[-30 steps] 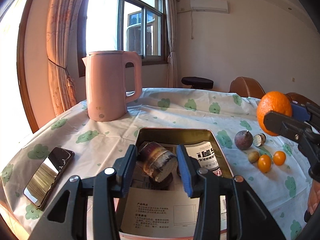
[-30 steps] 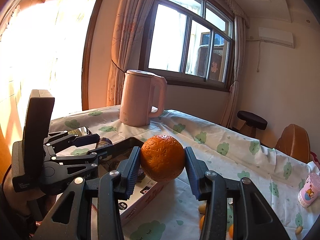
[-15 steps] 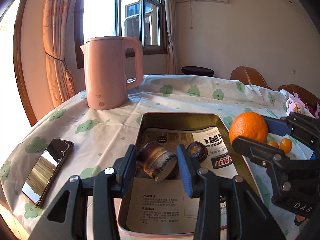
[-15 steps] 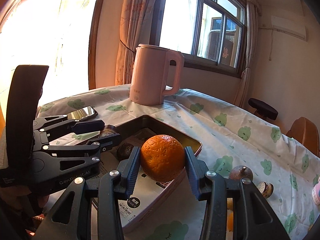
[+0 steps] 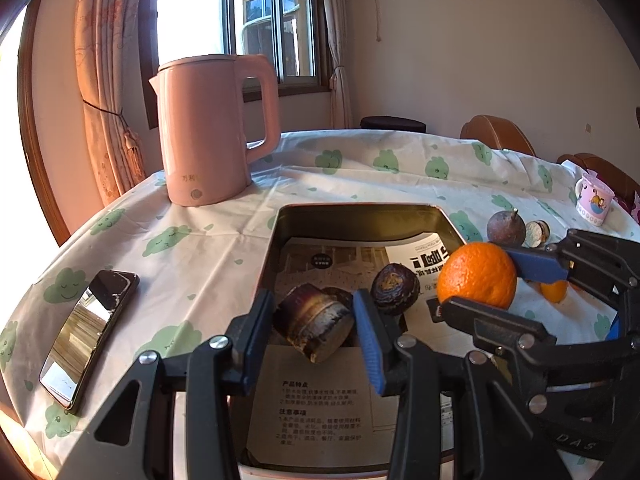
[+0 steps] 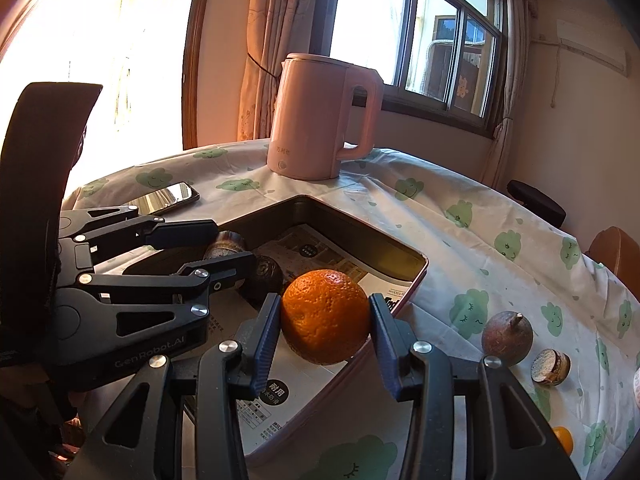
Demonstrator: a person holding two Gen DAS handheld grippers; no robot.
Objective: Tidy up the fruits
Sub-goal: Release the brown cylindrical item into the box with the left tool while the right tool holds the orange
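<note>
Over tin tray [image 5: 276, 240], L gripper [image 5: 314, 334] jaws clamping dark cut fruit [image 5: 312, 324], R gripper [image 6: 325, 330] jaws clamping orange [image 6: 325, 316]

Right gripper [image 6: 325, 325] clamped on an orange [image 6: 325, 316] over the near rim of a paper-lined tin tray [image 6: 362, 236], left gripper [image 6: 234, 246] gripping a dark cut fruit [image 6: 225, 243] inside it, pink kettle [image 6: 320, 118] behind.

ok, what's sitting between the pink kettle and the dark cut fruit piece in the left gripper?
Bare cloud-print tablecloth, then the metal tin's far wall and its paper liner; no other object. Clearest in the left wrist view.
</note>
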